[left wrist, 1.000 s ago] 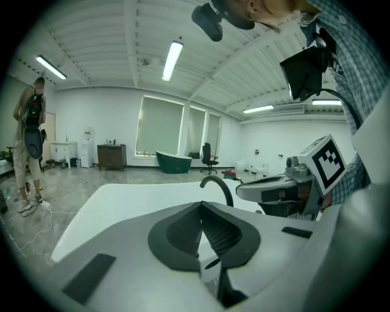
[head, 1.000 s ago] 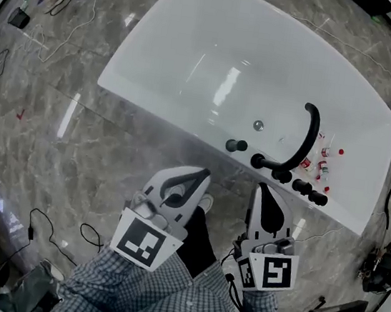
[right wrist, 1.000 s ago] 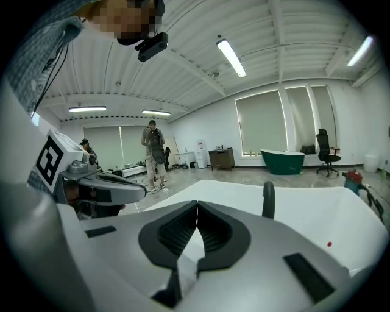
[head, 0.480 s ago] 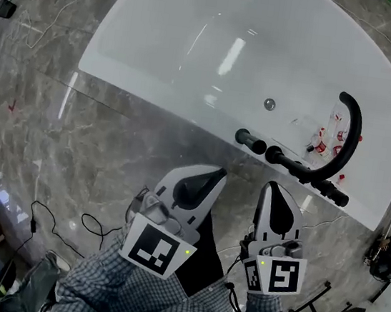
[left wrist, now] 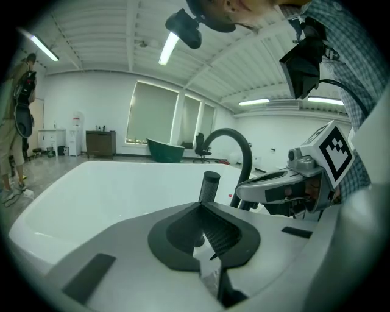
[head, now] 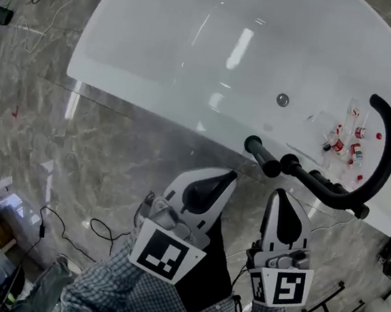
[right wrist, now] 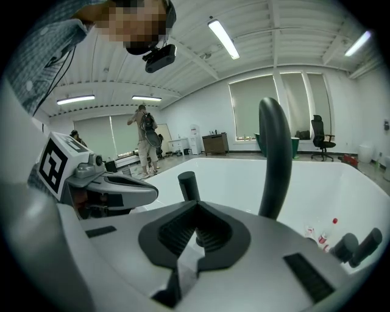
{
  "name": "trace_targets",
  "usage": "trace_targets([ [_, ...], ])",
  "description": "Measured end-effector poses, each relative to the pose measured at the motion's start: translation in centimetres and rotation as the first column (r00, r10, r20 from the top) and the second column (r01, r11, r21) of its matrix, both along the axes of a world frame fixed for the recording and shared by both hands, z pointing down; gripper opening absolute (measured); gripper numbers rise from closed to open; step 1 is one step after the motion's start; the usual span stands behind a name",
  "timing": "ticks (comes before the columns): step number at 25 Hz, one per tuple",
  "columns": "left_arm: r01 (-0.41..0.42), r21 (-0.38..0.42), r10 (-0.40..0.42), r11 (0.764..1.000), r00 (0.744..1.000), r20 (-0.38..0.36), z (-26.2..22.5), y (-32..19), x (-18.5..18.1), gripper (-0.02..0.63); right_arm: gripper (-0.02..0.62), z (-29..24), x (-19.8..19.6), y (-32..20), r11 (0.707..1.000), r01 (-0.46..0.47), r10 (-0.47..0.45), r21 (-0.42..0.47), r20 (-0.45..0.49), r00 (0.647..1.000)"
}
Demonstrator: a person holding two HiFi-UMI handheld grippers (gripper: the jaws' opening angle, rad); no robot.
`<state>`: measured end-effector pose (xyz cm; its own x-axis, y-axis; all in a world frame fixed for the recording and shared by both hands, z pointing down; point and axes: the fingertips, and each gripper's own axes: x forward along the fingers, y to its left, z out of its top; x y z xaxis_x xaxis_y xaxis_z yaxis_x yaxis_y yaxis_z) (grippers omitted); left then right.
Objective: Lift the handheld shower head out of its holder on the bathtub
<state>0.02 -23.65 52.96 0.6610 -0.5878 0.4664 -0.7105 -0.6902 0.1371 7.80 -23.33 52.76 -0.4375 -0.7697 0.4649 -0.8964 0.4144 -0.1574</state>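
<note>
Both my tongs are closed with nothing between them: my left tongs (head: 229, 176) and my right tongs (head: 282, 195) sit side by side, tips together, angled down toward the near rim of the white bathtub (head: 159, 53). The handheld shower head (head: 262, 156), a plain black cylinder, stands in its holder on that rim, just ahead of my tongs and between their two lines of aim. Neither pair touches it. In the left gripper view it rises straight behind my closed tips; in the right gripper view it stands a little to the left of them. To its right on the same rim are black knobs (head: 322, 182) and the black curved spout (head: 388, 143), which arches over the tub. A few small red-capped bottles (head: 342, 142) lie inside the tub near the spout, and the round drain fitting (head: 283, 99) shows on the tub's wall. Below my checked sleeves (head: 125, 293) is grey marbled floor (head: 74, 149) with a loose black cable (head: 98, 230).
</note>
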Motion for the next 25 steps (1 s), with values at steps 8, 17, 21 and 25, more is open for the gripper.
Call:
trace_targets([
  [8,-0.009,-0.031,0.008,0.999,1.0,-0.021,4.5,-1.1,1.7,0.009,0.015,2.6,0.6,-0.7,0.998,0.051,-0.052,0.043,0.008,0.999],
  [17,-0.061,-0.043,0.06,0.997,0.998,-0.006,9.7,-1.8,3.2,0.011,0.015,5.8,2.0,-1.0,0.999,0.021,-0.024,0.037,0.079,0.997],
  [21,-0.051,-0.017,0.052,0.999,0.996,0.067,11.5,-2.0,3.3,0.012,0.015,6.5,2.7,-0.8,0.999,0.005,-0.008,0.032,0.105,0.994],
  [25,-0.056,0.001,0.055,0.998,0.992,0.117,12.9,-2.2,3.6,0.015,0.015,7.0,3.0,-0.5,1.0,0.006,-0.009,0.03,0.12,0.993],
])
